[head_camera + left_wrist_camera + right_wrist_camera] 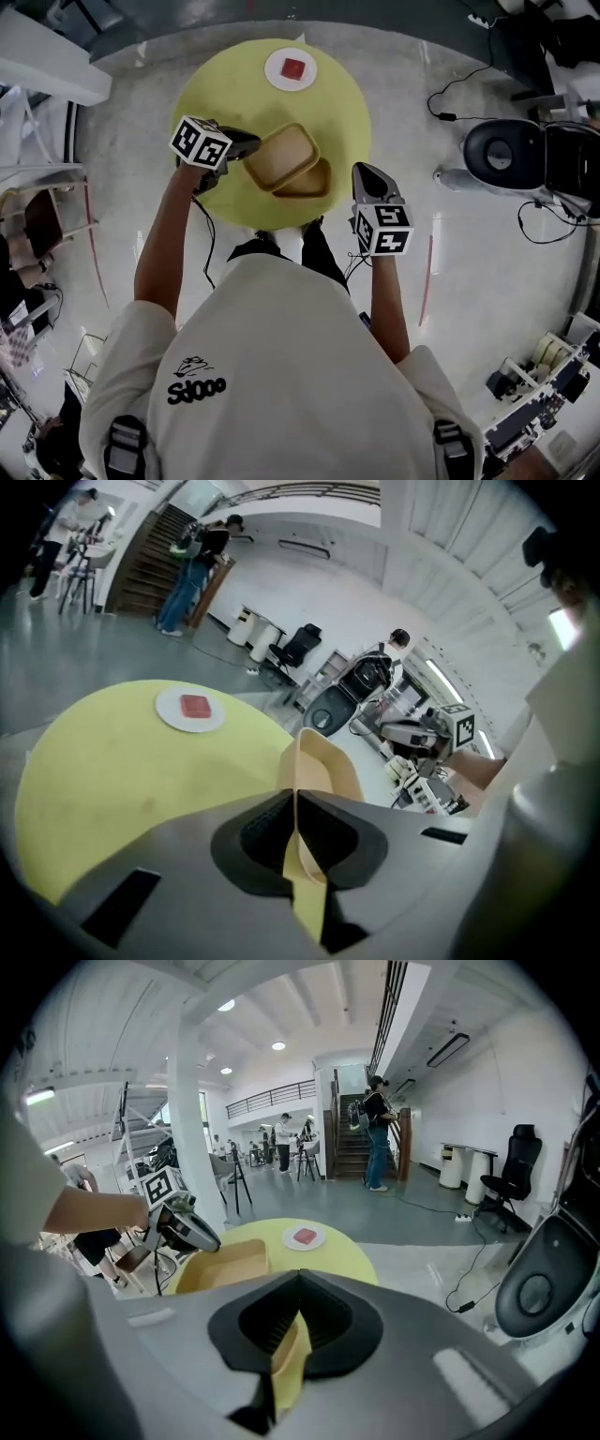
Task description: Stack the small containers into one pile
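While each gripper holds one container, the stacking step is in hand at the near side of the yellow table (211,103). The left gripper (248,145) has its fingers (258,834) pinched tight on the wall of the upper container (281,153), which partly overlaps the lower container (309,183). The right gripper (361,176), by its own view, is clamped on a tan wall, apparently the lower one's rim. The next move likely calls for squaring the upper container over the lower and easing it down until it nests.

Round yellow table (220,94) on glossy grey floor (469,281); staircase (349,1155) and white pillar (183,1119) behind.
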`<state>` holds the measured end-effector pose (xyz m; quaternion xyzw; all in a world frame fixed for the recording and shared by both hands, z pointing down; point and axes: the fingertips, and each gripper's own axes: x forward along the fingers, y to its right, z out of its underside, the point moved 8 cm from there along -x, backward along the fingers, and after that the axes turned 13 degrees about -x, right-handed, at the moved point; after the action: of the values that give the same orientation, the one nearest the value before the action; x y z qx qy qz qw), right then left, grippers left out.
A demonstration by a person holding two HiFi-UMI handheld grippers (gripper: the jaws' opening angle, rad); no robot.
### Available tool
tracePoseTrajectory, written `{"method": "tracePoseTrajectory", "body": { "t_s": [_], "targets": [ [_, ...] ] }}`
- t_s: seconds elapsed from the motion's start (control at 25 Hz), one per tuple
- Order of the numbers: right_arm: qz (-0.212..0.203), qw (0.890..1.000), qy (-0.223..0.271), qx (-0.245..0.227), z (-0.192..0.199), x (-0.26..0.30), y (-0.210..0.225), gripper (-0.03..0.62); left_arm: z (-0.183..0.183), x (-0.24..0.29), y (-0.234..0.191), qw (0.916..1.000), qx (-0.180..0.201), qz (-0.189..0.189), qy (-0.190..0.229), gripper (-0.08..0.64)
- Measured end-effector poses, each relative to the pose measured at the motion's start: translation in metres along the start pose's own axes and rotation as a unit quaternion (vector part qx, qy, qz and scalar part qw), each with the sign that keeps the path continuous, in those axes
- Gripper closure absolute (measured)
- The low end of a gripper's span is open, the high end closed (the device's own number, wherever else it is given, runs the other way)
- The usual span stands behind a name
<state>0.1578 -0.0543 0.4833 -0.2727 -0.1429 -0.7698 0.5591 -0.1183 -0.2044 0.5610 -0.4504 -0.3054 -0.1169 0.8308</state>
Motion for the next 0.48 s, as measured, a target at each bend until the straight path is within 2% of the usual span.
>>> {"method": "tracePoseTrajectory", "body": {
  "t_s": [0.24,0.48],
  "targets": [
    [0.028,0.999,-0.008,0.014,0.015,-0.017,0.003,0.581,-0.006,0.038,0.017,0.9928,0.066,0.023,-0.097,0.540],
    [0.048,0.998,-0.017,0.040,0.038,-0.035,0.004,0.581,-0.014,0.076,0.031,0.9757,0.121,0.022,-0.181,0.540]
  ]
}}
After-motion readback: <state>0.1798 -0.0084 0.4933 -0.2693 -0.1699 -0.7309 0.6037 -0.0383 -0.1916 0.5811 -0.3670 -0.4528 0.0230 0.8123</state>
